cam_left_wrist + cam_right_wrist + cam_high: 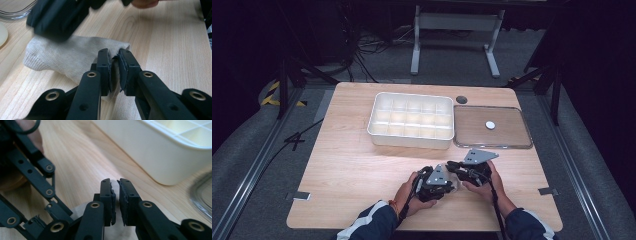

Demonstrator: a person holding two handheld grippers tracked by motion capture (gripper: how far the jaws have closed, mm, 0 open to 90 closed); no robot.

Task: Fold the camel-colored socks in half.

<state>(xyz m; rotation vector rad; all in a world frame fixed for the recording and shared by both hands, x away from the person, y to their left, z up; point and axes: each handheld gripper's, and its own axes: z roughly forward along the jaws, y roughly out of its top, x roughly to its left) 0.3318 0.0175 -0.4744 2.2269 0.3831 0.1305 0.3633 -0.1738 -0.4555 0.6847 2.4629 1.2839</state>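
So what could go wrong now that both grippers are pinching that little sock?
1. The left hand-held gripper pinches only the thin edge of the beige knitted sock, so the fabric might slip free if lifted.
2. The right hand-held gripper grips the same sock very close by; pulling apart could stretch or snag the knit.
3. The white plastic divided tray stands just ahead on the wooden table, so a swing forward might bump it.

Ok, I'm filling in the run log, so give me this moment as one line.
left gripper: shut on sock | right gripper: shut on sock | sock: on table, near white tray
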